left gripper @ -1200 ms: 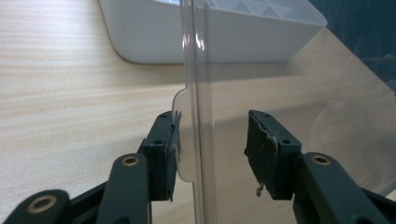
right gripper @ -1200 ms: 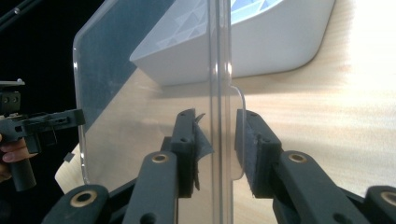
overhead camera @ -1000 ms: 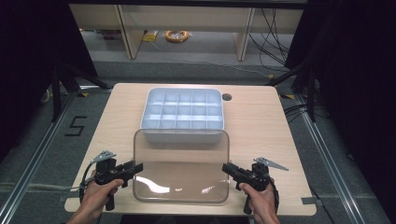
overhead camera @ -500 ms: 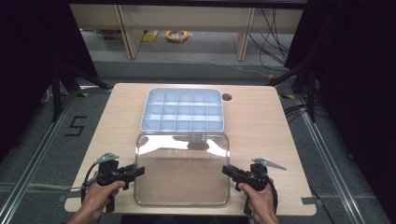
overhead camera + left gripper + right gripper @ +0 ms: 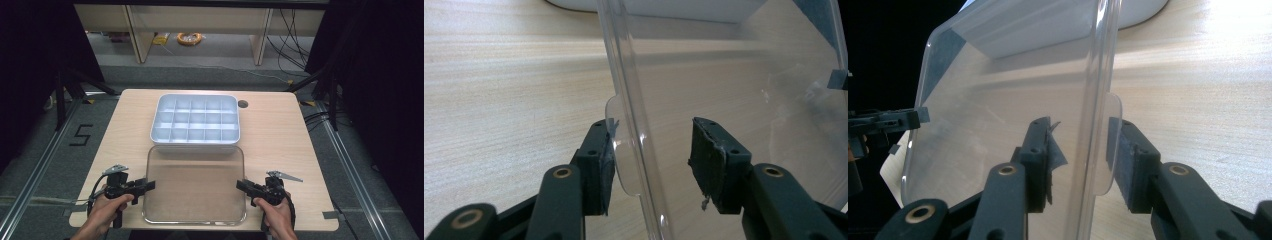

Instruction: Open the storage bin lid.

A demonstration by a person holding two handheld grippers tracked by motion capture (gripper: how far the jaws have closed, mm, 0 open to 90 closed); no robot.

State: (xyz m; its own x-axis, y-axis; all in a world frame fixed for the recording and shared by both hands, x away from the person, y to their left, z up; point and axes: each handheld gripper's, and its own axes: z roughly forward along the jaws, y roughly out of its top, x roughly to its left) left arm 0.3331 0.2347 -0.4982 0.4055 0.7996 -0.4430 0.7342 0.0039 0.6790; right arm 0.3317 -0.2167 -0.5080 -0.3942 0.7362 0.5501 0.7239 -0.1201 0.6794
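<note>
Lying flat on the light wooden table (image 5: 285,135), the clear rectangular plastic lid (image 5: 195,185) sits just before the white compartment tray (image 5: 196,120). Left gripper (image 5: 148,184) and right gripper (image 5: 242,185) straddle its side edges, jaws apart, the right's just opening.

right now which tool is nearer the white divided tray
Hard to call; the two sit about equally far. The left tool is at the clear lid's left edge, the right tool at its right edge, both toward the near side, with the tray beyond the lid.
</note>
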